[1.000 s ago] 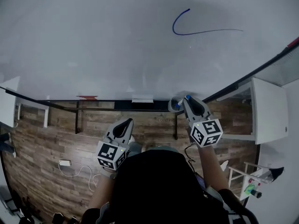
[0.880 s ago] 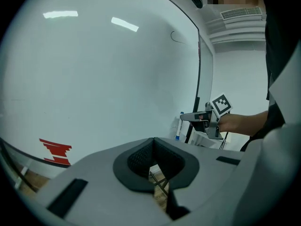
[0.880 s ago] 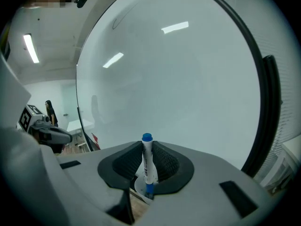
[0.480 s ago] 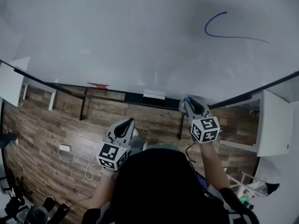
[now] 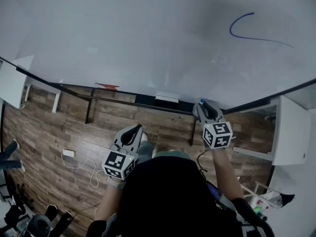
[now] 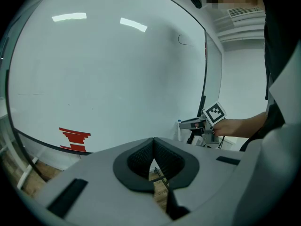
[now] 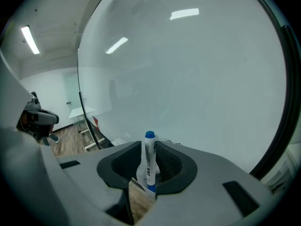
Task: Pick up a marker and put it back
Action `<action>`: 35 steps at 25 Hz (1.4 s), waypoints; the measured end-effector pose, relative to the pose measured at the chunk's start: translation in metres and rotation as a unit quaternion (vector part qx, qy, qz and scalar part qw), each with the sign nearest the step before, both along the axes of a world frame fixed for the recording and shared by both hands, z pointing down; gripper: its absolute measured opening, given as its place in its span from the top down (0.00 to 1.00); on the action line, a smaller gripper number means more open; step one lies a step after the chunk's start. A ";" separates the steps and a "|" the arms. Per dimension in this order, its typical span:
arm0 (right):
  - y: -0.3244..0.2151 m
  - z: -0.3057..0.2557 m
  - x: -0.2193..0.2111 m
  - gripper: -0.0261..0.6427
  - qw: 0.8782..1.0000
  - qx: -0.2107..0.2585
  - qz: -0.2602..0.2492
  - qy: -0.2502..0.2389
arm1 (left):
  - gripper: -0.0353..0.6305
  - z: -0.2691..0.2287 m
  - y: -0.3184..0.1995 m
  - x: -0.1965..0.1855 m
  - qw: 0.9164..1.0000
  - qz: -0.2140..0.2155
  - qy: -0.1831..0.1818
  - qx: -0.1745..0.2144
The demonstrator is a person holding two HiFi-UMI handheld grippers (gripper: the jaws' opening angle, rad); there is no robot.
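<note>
Head view: right gripper [image 5: 208, 113] right of centre at the whiteboard [image 5: 148, 38] bottom edge, left gripper [image 5: 130, 135] lower centre.
Left gripper view: jaws closed, empty.
Right gripper view: jaws just opening, blue-capped marker [image 7: 150, 158] upright between them, no longer clamped.

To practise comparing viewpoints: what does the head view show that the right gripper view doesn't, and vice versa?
Only the head view: the cube with square markers on the right gripper and an adapter on the floor. Only the right gripper view: the white barrel of the marker, upright between jaws that have just been opening. Both: the whiteboard and the marker's blue cap.
</note>
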State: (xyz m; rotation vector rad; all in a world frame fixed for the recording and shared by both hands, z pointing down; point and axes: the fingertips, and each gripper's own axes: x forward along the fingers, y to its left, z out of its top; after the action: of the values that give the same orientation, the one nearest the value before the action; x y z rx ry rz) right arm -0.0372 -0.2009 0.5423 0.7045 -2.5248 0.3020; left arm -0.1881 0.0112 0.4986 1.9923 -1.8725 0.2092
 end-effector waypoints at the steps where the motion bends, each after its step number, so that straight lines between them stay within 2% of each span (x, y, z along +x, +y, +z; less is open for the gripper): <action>1: 0.001 0.000 0.000 0.80 1.000 0.000 0.002 0.000 | 0.92 0.000 0.000 0.000 1.000 0.002 0.001 0.000; 6: 0.004 -0.007 0.003 0.75 1.000 0.005 0.016 -0.007 | 0.92 0.000 -0.002 0.000 1.000 0.017 0.004 0.004; 20: 0.033 -0.035 0.032 0.76 0.996 0.025 0.080 -0.026 | 0.92 -0.004 -0.030 0.019 0.994 0.111 0.014 0.016; 27: 0.045 -0.049 0.064 0.79 0.990 0.034 0.132 -0.033 | 0.92 -0.010 -0.052 0.041 0.985 0.173 0.016 0.022; 35: 0.067 -0.056 0.102 0.81 0.981 0.040 0.188 -0.035 | 0.92 -0.013 -0.076 0.077 0.967 0.251 0.016 0.030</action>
State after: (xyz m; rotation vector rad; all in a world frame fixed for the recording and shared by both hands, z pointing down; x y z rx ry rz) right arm 0.0652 -0.1335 0.4865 1.2271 -2.4684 0.3595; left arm -0.1115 -0.0651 0.4860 2.4661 -1.3334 0.2578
